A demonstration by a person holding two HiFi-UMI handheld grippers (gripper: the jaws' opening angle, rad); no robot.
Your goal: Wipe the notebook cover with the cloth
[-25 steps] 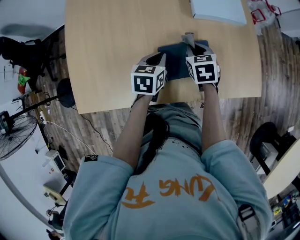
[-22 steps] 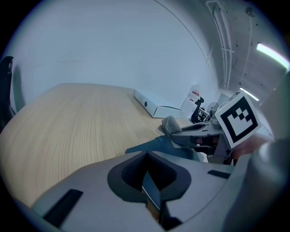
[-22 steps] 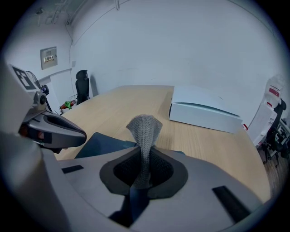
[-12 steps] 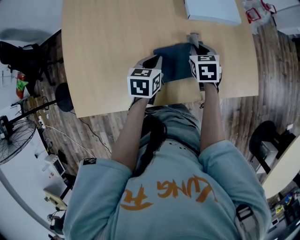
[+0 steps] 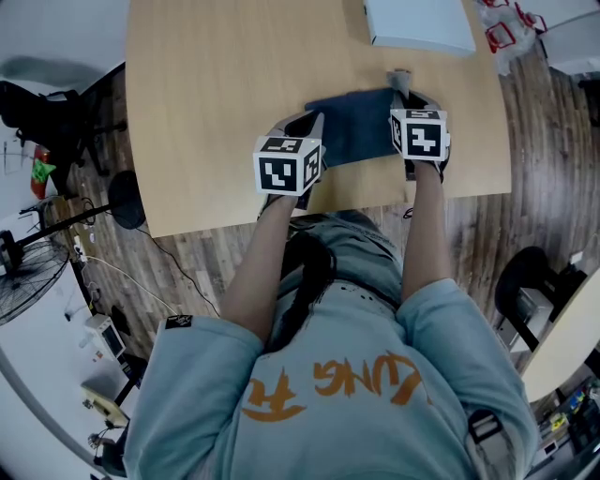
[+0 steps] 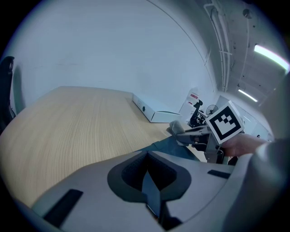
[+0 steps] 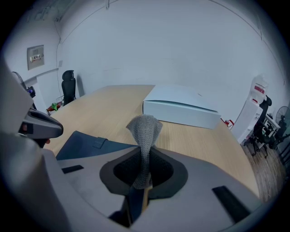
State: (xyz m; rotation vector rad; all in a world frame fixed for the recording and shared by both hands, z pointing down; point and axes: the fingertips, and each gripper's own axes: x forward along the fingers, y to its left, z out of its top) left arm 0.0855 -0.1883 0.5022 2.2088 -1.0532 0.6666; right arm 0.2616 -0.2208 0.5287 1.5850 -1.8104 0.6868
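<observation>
A dark blue notebook [image 5: 352, 129] lies flat near the front edge of the wooden table [image 5: 225, 84]. My left gripper [image 5: 307, 124] is at the notebook's left edge, and in the left gripper view its jaws [image 6: 152, 195] are shut on a thin blue edge of the notebook [image 6: 174, 146]. My right gripper [image 5: 406, 96] is at the notebook's right end, shut on a grey knitted cloth [image 5: 400, 79]. In the right gripper view the cloth [image 7: 145, 131] sticks up out of the closed jaws, with the notebook [image 7: 88, 145] to the left.
A flat white box [image 5: 417, 23] lies at the table's far edge, beyond the notebook, and shows in the right gripper view too [image 7: 181, 111]. The table's front edge [image 5: 328, 204] runs just below the grippers. Chairs and a fan stand on the wooden floor around.
My right gripper has slid to the right with the cloth, from over the notebook toward its right end. The left gripper has stayed at the left edge.
</observation>
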